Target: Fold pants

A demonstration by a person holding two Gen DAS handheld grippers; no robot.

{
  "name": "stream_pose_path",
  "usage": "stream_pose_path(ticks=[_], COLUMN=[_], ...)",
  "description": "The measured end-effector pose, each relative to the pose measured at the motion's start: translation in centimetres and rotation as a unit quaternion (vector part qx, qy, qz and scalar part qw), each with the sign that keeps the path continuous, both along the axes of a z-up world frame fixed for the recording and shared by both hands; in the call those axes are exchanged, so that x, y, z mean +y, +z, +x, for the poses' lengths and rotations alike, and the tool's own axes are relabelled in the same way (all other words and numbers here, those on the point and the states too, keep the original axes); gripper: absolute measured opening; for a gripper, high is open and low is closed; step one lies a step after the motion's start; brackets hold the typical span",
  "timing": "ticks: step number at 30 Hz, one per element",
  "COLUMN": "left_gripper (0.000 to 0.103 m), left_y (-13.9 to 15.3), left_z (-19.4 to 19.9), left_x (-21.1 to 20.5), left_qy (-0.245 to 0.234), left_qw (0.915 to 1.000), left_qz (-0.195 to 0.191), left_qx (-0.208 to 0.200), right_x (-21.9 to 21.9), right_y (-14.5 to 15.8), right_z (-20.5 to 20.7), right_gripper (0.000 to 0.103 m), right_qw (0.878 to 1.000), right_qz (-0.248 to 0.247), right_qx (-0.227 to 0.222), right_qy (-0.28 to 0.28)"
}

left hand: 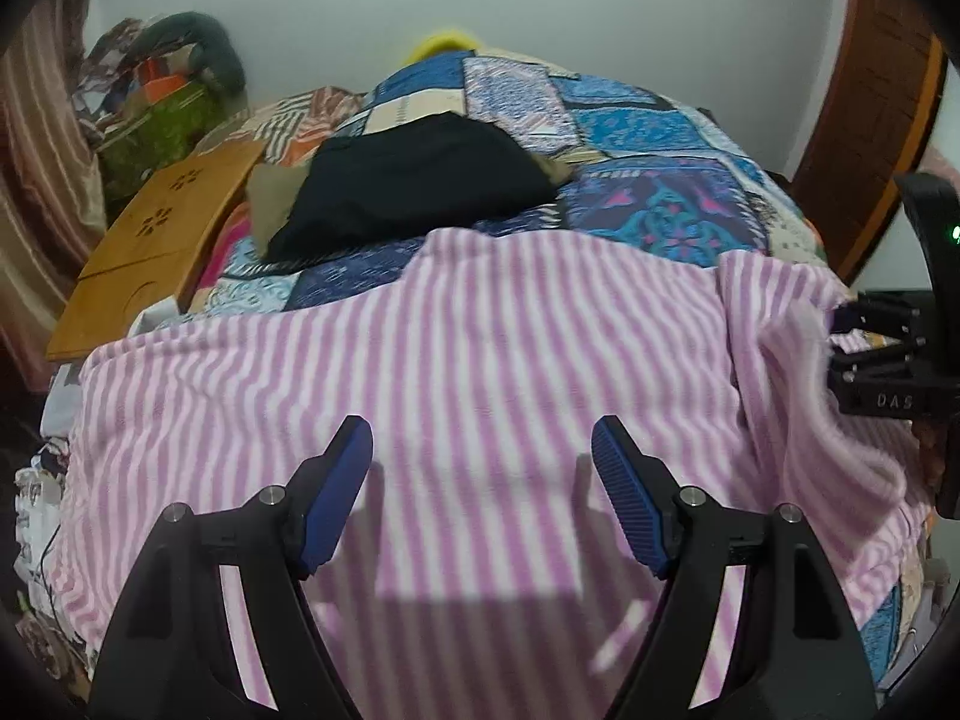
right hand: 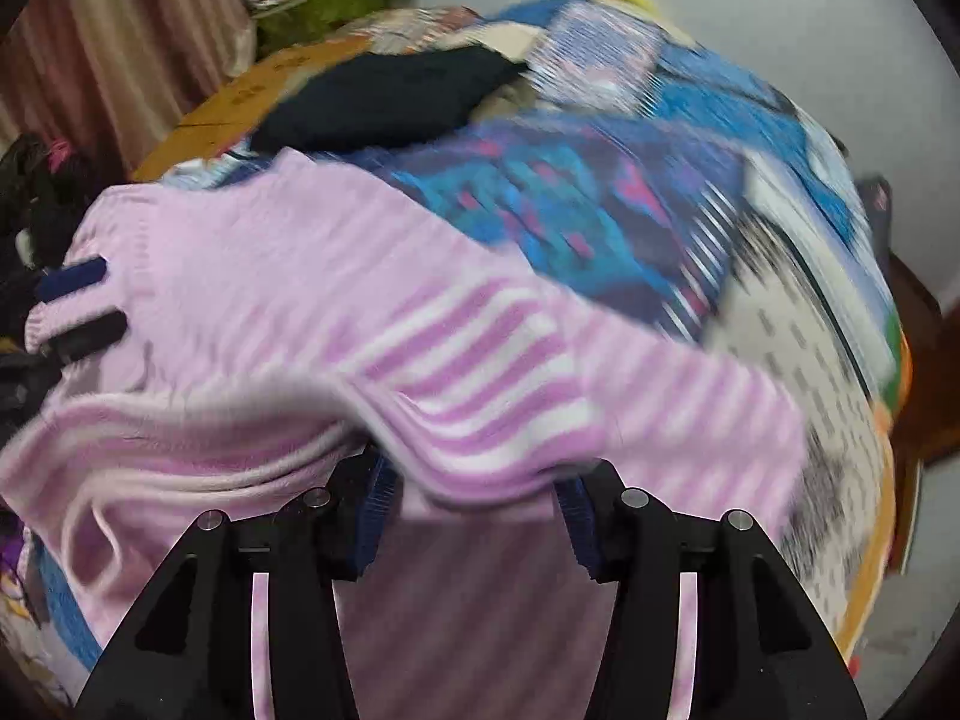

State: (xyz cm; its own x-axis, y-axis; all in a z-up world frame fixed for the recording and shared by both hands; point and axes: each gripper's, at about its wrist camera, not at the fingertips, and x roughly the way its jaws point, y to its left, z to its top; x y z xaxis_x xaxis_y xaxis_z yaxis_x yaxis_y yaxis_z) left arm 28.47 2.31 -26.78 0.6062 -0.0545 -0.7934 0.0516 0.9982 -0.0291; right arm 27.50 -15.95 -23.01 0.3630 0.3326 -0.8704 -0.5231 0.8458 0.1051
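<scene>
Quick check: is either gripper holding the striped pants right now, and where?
Left gripper is open above the pink striped pants, holding nothing. Right gripper meets their right edge; its grip cannot be told.

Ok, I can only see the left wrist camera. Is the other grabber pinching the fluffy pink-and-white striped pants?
Observer: No. In its own camera the right gripper has its jaws wide apart, and a fold of the pink-and-white striped fleece pants is bunched over its tips.
Operator: Can that camera see my grabber?
Observer: Yes. The left gripper shows at the pants' far edge, fingers apart.
Operator: Is that picture clear?
Observer: No, it is smeared with blur.
</scene>
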Motion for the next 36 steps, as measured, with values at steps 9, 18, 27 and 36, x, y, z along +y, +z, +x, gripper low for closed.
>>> stream_pose_path(ticks=[9,18,27,36], left_gripper=[0.076,0.077,0.077,0.014], left_y=[2.3,3.2,-0.2,0.3], left_z=[-1.0,-4.5,-6.4,-8.1], left_x=[1.5,-3.5,-7.5,-8.7], left_qy=[0.009,-0.061,-0.074,-0.091], left_qw=[0.9995,0.9965,0.9947,0.9931], left_qz=[-0.021,-0.057,-0.038,-0.055], left_qx=[-0.024,-0.004,0.061,0.049], right_x=[0.8,-5.5,-10.7,-12.0], right_y=[4.6,5.6,1.1,-0.3], right_z=[-2.5,-8.2,-12.8,-14.3], right_gripper=[0.047,0.048,0.048,0.049], right_qw=[0.995,0.996,0.990,0.984], right_qz=[0.091,0.047,0.052,0.078], right_qx=[-0.036,-0.053,-0.005,-0.004], right_qy=[0.030,-0.051,-0.133,-0.158])
